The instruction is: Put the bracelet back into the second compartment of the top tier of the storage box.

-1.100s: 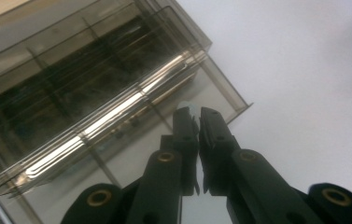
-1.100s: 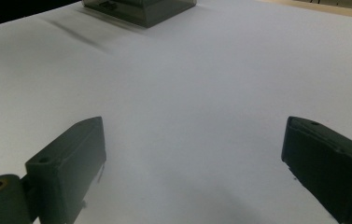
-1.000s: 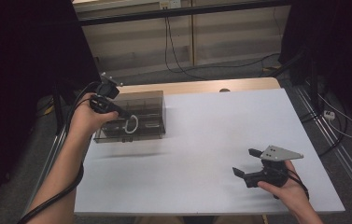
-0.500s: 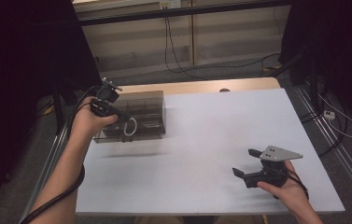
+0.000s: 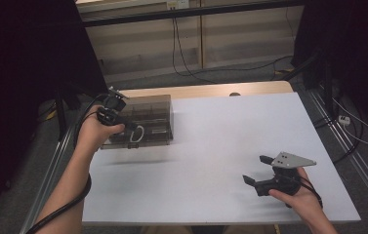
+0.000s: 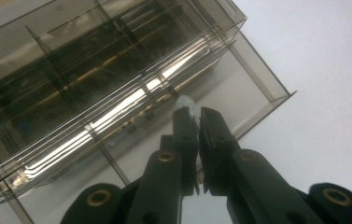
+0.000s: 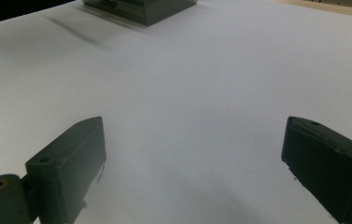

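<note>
Smoky clear plastic divided box (image 5: 142, 122) hangs tilted by its pale handle (image 6: 184, 103), pinched in left tongs (image 6: 194, 116); right tongs (image 5: 255, 169) spread over white counter (image 5: 220, 146).

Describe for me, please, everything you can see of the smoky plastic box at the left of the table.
The smoky plastic box is a translucent, grey-brown rectangular case split by thin inner walls into compartments. It hovers slightly tilted above the white table, casting a shadow line beneath, near the table's left edge. A pale loop handle hangs on its front. The left gripper has its jaws shut on a small clear tab at the box's front. What lies inside is too dim to tell.
</note>
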A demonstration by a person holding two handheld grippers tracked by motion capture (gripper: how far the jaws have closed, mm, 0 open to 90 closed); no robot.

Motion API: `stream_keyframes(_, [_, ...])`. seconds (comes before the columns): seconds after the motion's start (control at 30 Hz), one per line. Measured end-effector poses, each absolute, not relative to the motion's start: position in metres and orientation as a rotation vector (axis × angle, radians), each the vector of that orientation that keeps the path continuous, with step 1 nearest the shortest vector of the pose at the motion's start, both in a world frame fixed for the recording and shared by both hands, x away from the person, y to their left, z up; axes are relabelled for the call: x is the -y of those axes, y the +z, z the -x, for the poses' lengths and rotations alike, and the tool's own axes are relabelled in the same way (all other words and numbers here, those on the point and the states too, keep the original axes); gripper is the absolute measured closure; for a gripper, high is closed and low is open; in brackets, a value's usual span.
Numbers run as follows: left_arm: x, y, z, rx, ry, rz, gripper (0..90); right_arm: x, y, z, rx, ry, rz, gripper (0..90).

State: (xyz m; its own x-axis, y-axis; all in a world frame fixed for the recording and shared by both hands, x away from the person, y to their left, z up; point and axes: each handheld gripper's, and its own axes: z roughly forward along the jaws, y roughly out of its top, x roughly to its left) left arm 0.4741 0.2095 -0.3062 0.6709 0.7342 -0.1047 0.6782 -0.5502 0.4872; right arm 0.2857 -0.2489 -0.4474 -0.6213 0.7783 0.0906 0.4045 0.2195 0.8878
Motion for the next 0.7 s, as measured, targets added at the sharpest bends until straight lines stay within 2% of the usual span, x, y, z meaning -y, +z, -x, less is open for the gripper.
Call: stream_keyframes(0.7, [-0.226, -0.321, -0.478, -1.155, 0.179, -2.358, 85.8, 0.248, -0.447, -0.286, -2.126, 1.371, -1.091, 6.0])
